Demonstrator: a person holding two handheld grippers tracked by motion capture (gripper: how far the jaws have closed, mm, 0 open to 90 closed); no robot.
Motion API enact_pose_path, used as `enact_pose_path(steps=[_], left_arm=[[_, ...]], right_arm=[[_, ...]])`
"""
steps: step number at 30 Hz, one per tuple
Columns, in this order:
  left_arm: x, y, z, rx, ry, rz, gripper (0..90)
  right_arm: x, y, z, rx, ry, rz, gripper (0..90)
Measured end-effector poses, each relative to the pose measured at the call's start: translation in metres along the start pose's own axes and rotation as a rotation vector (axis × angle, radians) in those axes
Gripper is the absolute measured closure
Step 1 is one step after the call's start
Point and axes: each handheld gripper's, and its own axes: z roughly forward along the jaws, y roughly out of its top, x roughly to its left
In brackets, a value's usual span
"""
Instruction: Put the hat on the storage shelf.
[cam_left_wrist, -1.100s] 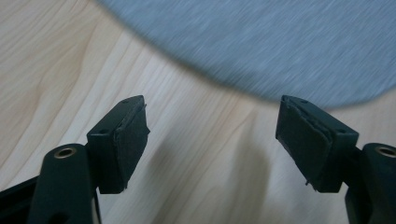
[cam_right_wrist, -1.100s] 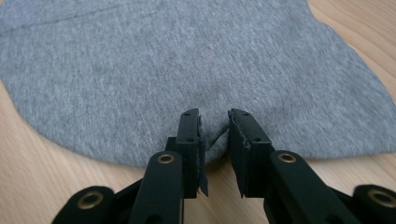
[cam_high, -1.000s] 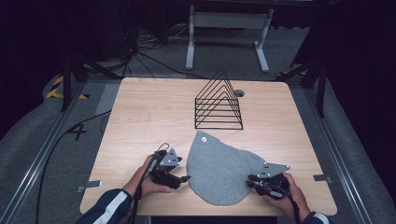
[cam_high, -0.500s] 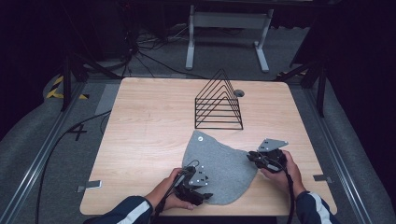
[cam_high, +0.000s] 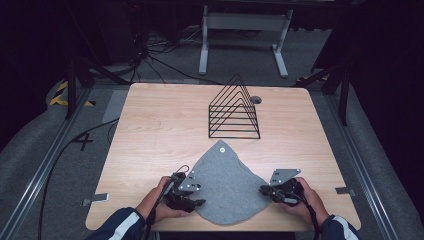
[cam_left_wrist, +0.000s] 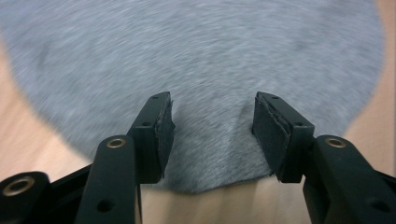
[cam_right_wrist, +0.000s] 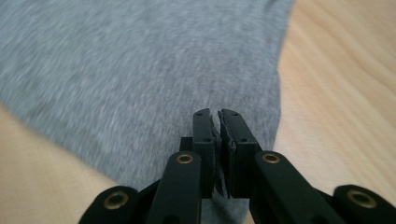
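A grey cloth (cam_high: 226, 182) lies flat near the table's front edge, with a small white tag at its far tip. My left gripper (cam_high: 199, 202) rests at the cloth's front left edge. In the left gripper view its jaws (cam_left_wrist: 212, 105) stand open just over the hem of the grey cloth (cam_left_wrist: 201, 56), with nothing between them. My right gripper (cam_high: 262, 190) is at the cloth's right corner. In the right gripper view it (cam_right_wrist: 218, 114) is shut on that corner of the grey cloth (cam_right_wrist: 121, 70).
A black wire rack (cam_high: 234, 111) shaped like a triangle stands behind the cloth, past the middle of the wooden table (cam_high: 155, 130). A small round hole (cam_high: 256, 100) sits beside the rack. Dark floor, cables and a metal stand lie beyond the far edge.
The left gripper went in over the cloth's front edge, then slid back a little left. The right gripper carried its corner away from the person, then brought it back near the front edge.
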Motion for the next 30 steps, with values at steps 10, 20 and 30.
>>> enact_pose_path(steps=[10,20,30], left_arm=[[0.037,0.001,0.008,-0.067,0.063,-0.068,46.9],[0.067,0.015,0.021,-0.089,0.109,-0.107,47.1],[0.055,0.029,0.010,-0.152,0.166,-0.133,36.2]], right_arm=[[0.023,0.004,0.001,0.000,0.081,-0.062,89.7],[0.040,0.013,0.009,-0.032,0.170,-0.062,89.6],[0.027,0.028,0.006,-0.111,0.057,-0.041,84.9]])
